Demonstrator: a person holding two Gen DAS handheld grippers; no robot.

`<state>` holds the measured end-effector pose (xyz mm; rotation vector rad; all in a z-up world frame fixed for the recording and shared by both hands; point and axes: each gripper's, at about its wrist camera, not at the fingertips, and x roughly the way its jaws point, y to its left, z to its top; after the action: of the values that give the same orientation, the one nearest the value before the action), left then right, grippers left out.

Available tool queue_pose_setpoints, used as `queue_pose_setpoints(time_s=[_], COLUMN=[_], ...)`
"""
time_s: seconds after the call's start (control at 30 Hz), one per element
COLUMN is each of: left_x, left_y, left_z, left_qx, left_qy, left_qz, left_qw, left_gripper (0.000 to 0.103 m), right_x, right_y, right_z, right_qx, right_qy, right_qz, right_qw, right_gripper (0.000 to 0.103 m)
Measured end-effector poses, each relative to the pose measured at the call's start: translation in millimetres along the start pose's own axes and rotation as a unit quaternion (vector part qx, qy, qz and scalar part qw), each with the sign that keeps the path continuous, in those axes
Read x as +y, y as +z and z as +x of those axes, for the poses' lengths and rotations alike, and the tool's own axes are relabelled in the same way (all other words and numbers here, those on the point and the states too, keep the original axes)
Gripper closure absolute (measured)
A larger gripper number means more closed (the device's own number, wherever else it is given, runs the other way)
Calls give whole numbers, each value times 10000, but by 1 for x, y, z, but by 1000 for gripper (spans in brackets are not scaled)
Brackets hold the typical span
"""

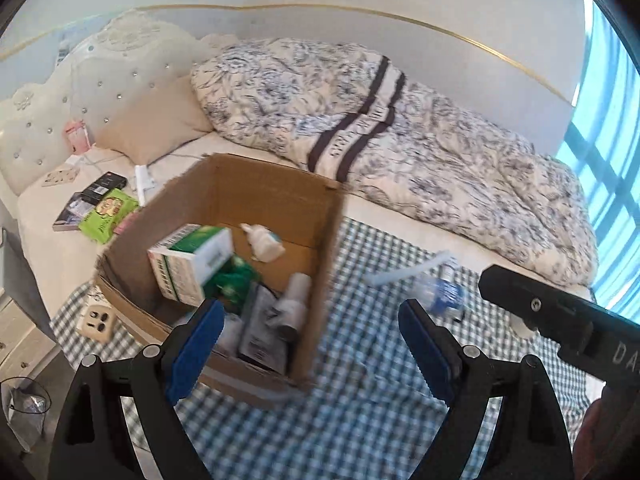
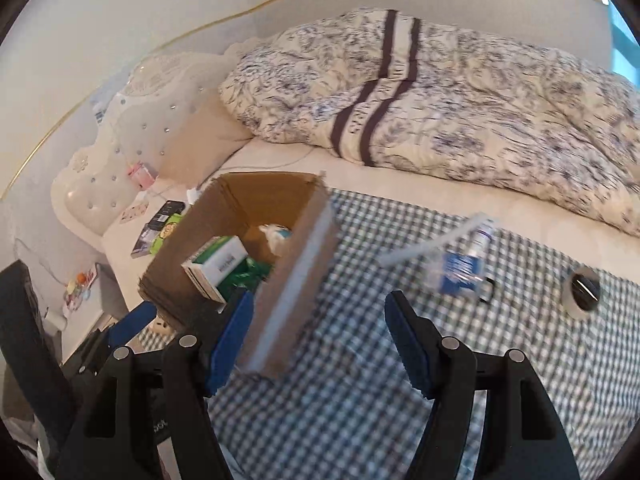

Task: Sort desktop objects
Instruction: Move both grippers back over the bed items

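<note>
Bedroom, a bed spread with a checked cloth (image 1: 360, 420) — sorting under way.

Toward the headboard end of the cloth stands an open cardboard box (image 1: 276, 196), holding a green-and-white carton (image 1: 192, 264), a white bottle (image 1: 262, 242) and some darker items too blurred to name. Beyond it, near the rumpled quilt (image 1: 420, 128), lie a clear tube (image 2: 432, 246) and a blue-labelled plastic piece (image 2: 456, 270), with a tape roll (image 2: 582, 290) close to the cloth's edge. Both tools — left (image 1: 310, 344) and right (image 2: 320, 344) — hang wide open above the cloth, gripping nothing.
</note>
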<state>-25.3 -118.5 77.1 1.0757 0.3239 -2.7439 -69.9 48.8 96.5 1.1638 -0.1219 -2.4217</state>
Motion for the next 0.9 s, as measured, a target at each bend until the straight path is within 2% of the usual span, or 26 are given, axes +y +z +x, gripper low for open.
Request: queue_pose_setpoints(time_s=[0.23,0.63,0.73,0.83,0.9], left_x=[-49,-101,-112,-119,-120], left_y=[-20,-35,-38,-39,-39], left_z=[0,36,46,58,68], left_qx=[88,361,407,455,502], left_qy=[-132,-256,-258,-251,-260], left_qz=[267,474,621,738,747], left_qw=[9995,9979,9969,9959,9956], left_gripper=[11,11,11,11,11], right_x=[-52,-126,-146,-168,-188], right_y=[-23,-43,-44,-44,-46], right_z=[-26,-30,-26,-21,-16], right_qx=[-63,-22,-27,-27,-12], right_qy=[-222,-623,-784,-1168,-1362], right_qz=[335,900,1064,1261,1448], right_qw=[9992,9940,9912,9851,9800], right_gripper=[35,35,29,22,21])
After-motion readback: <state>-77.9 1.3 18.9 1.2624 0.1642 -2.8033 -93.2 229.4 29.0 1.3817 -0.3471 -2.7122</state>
